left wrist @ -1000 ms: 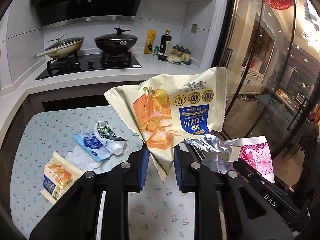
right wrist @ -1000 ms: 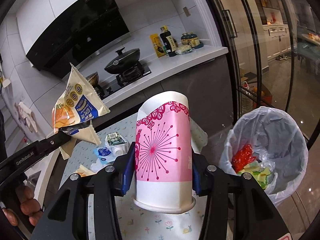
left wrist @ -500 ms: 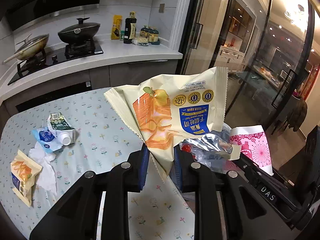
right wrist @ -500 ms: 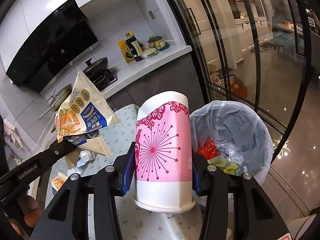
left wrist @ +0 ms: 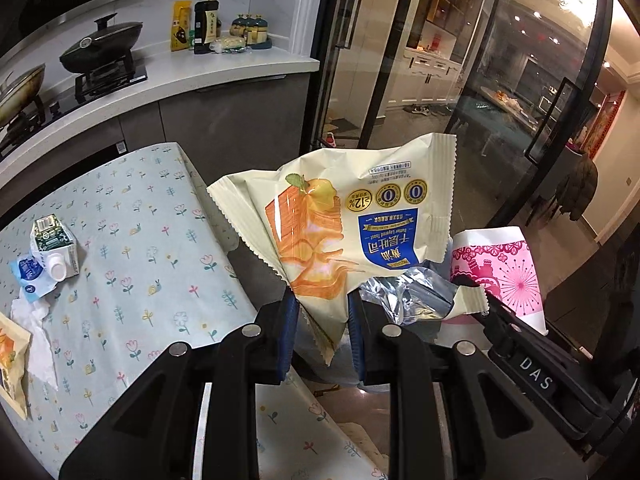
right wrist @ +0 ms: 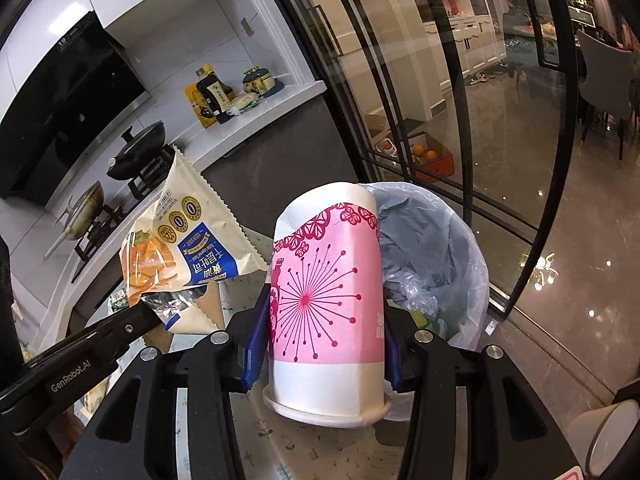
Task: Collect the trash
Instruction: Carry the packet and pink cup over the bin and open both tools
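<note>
Trash in your two grippers came to one piece each. Your left gripper (left wrist: 322, 320) pinched a cream toast wrapper (left wrist: 352, 232) by its lower corner, jaws narrow, blue pads (left wrist: 289, 336) pressed on the film; the wrapper stood up above them, its torn foil flap (left wrist: 416, 296) sagging to the right. Your right gripper (right wrist: 322, 340) clamped one pink paper cup (right wrist: 326, 300) upside down, rim at the bottom, a pad on each side of its wall.

Both pieces hung beside the table edge (left wrist: 224, 256), near one bin (right wrist: 440, 248) lined with a grey bag. From your right camera the cup covered the bin's left half, so you could make out only crumpled plastic and a bit of green inside. From your left camera the bin was almost wholly behind the wrapper and fingers.

On the flowered tablecloth (left wrist: 132, 240) four pieces were left: one small carton (left wrist: 54, 244) with a white cap, one blue packet (left wrist: 28, 276) under it, one white tissue (left wrist: 34, 328), and one second wrapper (left wrist: 10, 364) cut off by the frame edge. The packet's print was too small to read.

On the counter you had two pans (left wrist: 102, 46) on the hob, the left one half out of frame, plus one dark bottle (left wrist: 206, 20), one yellow pouch (left wrist: 180, 26) and a cluster of jars (left wrist: 250, 28) I could not count.
</note>
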### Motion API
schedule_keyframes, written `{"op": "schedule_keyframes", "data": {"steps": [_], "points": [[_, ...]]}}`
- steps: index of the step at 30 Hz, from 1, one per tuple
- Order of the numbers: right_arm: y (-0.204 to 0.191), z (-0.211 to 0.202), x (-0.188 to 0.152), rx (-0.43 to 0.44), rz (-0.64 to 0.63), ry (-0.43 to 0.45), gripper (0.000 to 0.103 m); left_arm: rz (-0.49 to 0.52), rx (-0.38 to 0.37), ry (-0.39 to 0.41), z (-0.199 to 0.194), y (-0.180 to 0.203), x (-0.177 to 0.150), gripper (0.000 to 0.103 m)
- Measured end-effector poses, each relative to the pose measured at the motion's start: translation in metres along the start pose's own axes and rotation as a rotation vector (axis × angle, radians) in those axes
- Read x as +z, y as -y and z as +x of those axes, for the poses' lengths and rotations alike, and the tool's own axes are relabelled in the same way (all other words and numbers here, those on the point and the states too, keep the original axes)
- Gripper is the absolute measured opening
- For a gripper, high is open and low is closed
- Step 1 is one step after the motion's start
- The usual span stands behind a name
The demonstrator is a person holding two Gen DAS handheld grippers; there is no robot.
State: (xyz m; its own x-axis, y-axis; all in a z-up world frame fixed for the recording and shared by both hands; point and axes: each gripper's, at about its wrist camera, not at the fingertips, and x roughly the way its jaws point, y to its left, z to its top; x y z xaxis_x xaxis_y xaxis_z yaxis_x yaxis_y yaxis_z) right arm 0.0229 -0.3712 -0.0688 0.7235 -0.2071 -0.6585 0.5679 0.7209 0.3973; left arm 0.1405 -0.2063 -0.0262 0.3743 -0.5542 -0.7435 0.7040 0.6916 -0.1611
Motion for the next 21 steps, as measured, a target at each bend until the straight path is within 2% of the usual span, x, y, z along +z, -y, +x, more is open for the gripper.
{"op": "schedule_keyframes", "data": {"steps": [5, 11, 13, 21], "points": [[0.013, -0.001, 0.001, -0.025, 0.017, 0.002, 0.045, 0.022, -0.03, -0.031, 0.019, 0.012, 0.002, 0.024], [0.027, 0.001, 0.003, -0.055, 0.034, 0.006, 0.045, 0.031, -0.052, -0.026, 0.036, 0.023, 0.006, 0.037], [0.03, 0.004, 0.005, -0.061, 0.04, 0.005, 0.045, 0.036, -0.054, -0.026, 0.039, 0.025, 0.007, 0.048], [0.016, 0.015, 0.011, -0.074, 0.011, 0.004, 0.05, 0.008, -0.037, -0.034, 0.041, 0.017, 0.008, 0.051]]}}
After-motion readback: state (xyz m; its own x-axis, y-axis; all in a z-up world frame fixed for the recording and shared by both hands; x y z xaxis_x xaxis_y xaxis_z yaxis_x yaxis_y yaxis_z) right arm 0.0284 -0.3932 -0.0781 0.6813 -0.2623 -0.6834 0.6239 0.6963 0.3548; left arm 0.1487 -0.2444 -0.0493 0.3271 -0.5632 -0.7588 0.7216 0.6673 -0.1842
